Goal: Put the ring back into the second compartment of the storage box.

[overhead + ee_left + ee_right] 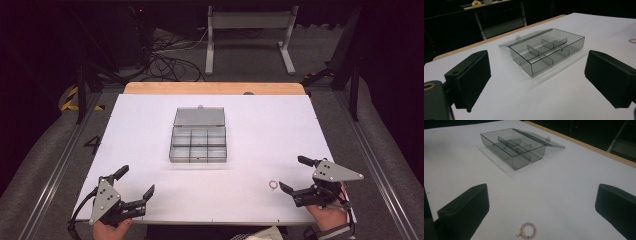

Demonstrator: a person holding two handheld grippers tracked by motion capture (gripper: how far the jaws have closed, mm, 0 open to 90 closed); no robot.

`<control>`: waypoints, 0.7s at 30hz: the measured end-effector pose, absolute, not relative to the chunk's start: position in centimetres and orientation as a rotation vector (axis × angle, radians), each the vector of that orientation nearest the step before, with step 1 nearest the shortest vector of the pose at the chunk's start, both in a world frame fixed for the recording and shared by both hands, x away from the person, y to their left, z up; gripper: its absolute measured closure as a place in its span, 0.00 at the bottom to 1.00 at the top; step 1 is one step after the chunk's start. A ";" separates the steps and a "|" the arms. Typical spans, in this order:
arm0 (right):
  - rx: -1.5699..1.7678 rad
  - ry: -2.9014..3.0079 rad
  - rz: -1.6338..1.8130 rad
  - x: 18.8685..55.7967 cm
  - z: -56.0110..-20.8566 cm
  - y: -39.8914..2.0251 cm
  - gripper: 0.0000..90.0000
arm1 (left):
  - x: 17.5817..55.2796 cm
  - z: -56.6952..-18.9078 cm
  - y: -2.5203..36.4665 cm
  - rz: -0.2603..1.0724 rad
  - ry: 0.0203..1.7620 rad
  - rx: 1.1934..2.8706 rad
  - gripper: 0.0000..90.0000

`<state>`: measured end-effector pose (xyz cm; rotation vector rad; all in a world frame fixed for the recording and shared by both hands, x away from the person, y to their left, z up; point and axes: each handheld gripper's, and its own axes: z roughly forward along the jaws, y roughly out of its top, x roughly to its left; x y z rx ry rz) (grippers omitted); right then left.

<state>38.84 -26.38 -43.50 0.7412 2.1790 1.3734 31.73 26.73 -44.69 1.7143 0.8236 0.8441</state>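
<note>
A clear grey compartment box [199, 143] with its lid laid open behind it sits at the middle of the white table; its compartments [544, 51] look empty. A small pink bead ring [273, 185] lies on the table near the front right, just ahead of my right gripper [296, 174], which is open with nothing between its jaws. In the right gripper view the ring [527, 230] lies low between the jaws, with the box [514, 147] farther off. My left gripper [135, 181] rests at the front left, open and empty.
The white sheet [150, 125] covers a wooden table whose far edge [215, 88] shows as a tan strip. Beyond it are a grey metal stand [247, 30] and cables on the floor. Metal rails [60, 160] run along both sides.
</note>
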 end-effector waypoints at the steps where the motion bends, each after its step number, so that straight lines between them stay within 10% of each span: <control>1: 0.748 2.184 1.369 39.1 -43.4 -26.3 0.00 | 31.7 -44.7 26.7 0.844 0.822 1.715 0.08; 21: 0.757 2.209 1.368 41.5 -42.8 -24.9 0.00 | 31.8 -44.7 26.6 0.842 0.823 1.720 0.08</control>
